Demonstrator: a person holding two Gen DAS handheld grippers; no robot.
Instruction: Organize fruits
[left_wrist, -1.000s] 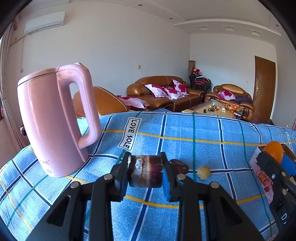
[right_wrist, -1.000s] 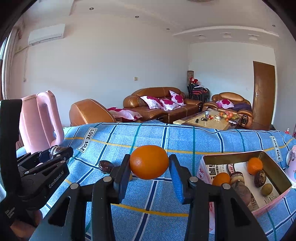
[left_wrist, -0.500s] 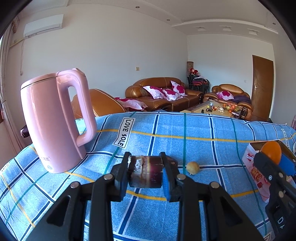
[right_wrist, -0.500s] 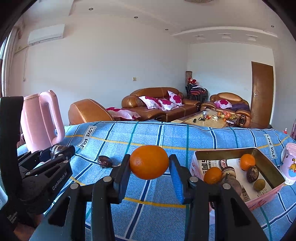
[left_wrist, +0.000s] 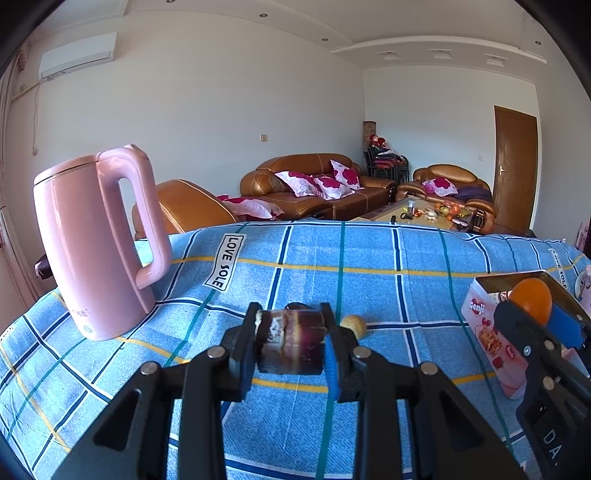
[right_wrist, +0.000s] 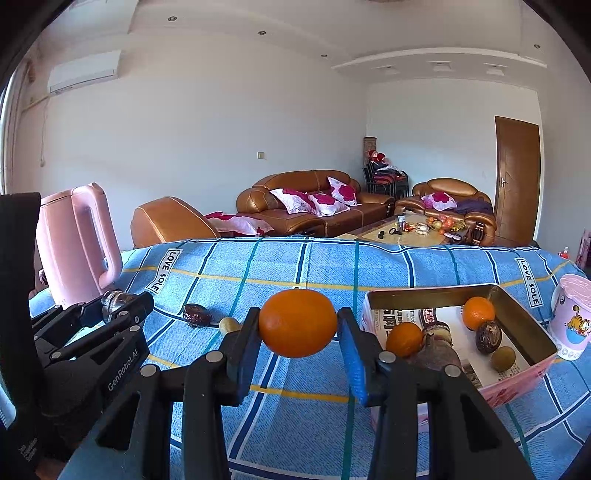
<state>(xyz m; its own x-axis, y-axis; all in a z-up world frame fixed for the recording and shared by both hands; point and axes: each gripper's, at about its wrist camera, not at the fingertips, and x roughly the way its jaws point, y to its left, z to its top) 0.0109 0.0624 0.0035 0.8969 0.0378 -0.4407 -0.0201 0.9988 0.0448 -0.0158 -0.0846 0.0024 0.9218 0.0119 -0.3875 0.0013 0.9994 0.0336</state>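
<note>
My left gripper (left_wrist: 291, 341) is shut on a dark purple fruit piece (left_wrist: 290, 343), held above the blue checked cloth (left_wrist: 369, 266). My right gripper (right_wrist: 297, 328) is shut on an orange (right_wrist: 297, 323), held above the cloth left of the pink box (right_wrist: 517, 380). The box holds two oranges (right_wrist: 478, 312), a purple piece (right_wrist: 437, 341), a dark passion fruit (right_wrist: 487, 336) and a small green fruit (right_wrist: 502, 358). On the cloth lie a dark fruit (right_wrist: 197, 315) and a small yellow fruit (right_wrist: 229, 325). The left gripper shows in the right wrist view (right_wrist: 122, 306); the right gripper in the left wrist view (left_wrist: 535, 314).
A pink kettle (left_wrist: 92, 240) stands at the cloth's left. A pink cartoon cup (right_wrist: 572, 317) stands right of the box. Sofas and a coffee table lie beyond the far edge.
Both grippers have shifted right with their fruit still held. The box has come nearer in the right wrist view.
</note>
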